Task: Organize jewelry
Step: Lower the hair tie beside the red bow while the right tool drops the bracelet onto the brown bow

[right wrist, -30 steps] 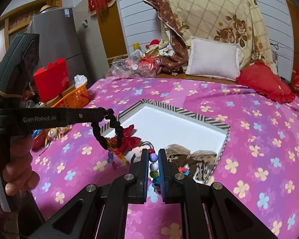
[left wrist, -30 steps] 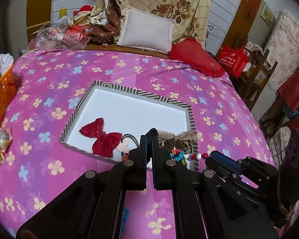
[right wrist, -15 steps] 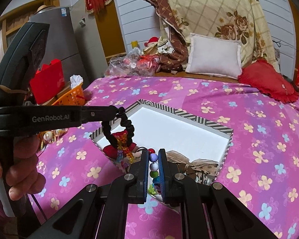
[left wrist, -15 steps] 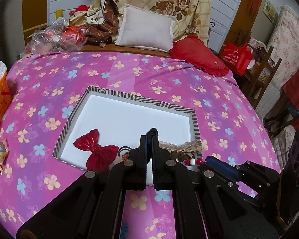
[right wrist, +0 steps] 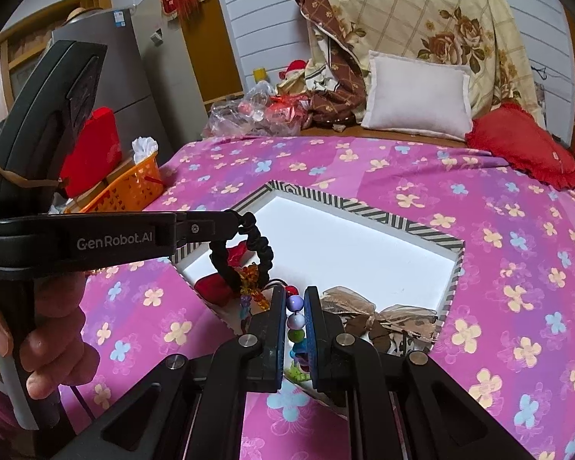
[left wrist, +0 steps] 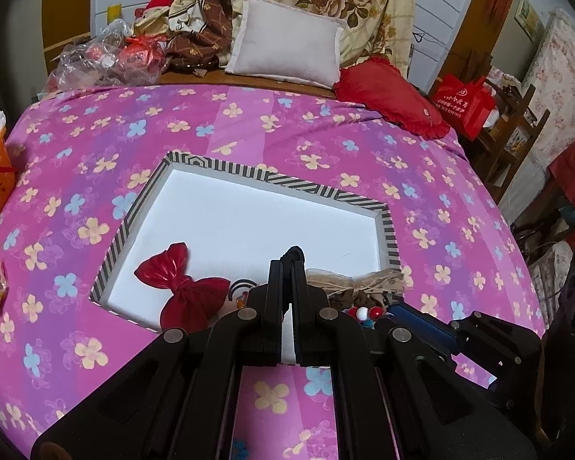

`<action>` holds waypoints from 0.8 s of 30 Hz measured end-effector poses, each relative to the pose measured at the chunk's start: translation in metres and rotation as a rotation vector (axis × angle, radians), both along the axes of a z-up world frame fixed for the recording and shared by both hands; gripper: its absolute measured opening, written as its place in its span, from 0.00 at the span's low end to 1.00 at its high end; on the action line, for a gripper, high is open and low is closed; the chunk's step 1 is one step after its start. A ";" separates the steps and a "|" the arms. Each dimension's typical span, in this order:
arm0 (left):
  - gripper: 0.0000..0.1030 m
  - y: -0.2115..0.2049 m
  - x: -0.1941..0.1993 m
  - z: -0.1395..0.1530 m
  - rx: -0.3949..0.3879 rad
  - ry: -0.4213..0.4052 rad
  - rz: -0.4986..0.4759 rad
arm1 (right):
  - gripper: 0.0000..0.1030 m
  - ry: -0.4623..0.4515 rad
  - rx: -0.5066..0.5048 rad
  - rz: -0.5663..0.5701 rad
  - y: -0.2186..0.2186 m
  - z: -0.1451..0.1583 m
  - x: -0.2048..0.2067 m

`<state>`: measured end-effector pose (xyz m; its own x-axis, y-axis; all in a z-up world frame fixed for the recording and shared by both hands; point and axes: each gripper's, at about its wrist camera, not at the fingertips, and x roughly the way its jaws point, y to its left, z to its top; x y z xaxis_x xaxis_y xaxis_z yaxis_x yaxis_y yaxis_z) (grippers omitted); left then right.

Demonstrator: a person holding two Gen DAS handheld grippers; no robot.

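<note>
Tray (left wrist: 386, 230) on bedspread (left wrist: 249, 122); bows (left wrist: 184, 287) inside, near front edge; pillow (left wrist: 287, 53) behind.

white pillow (left wrist: 287, 44) | red cushion (left wrist: 391, 96) | orange basket (right wrist: 128, 188) | red bag (left wrist: 465, 101)

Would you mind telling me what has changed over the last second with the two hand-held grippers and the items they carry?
The left hand-held gripper, carrying the black scrunchie, has moved up and forward over the striped tray's near left corner. The right hand-held gripper has advanced slightly toward the tray. Both stay shut: the left on the scrunchie, the right on the bead string. The red bow and brown bow lie where they were.
</note>
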<state>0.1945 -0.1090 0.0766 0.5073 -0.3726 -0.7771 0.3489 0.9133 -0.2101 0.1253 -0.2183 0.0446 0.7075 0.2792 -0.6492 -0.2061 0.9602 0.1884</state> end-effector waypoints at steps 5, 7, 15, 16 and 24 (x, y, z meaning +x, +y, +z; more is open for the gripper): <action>0.03 0.001 0.006 -0.009 0.020 0.003 0.015 | 0.09 0.043 0.012 -0.021 -0.008 -0.015 0.013; 0.03 0.004 0.011 -0.016 0.033 0.013 0.033 | 0.08 0.060 0.008 -0.044 -0.015 -0.023 0.018; 0.03 0.026 0.033 -0.052 0.074 0.076 0.121 | 0.08 0.130 0.016 -0.154 -0.048 -0.054 0.035; 0.03 0.029 0.035 -0.057 0.079 0.084 0.130 | 0.08 0.135 0.017 -0.160 -0.050 -0.057 0.036; 0.03 0.032 0.042 -0.076 0.106 0.103 0.158 | 0.08 0.155 -0.037 -0.164 -0.048 -0.071 0.039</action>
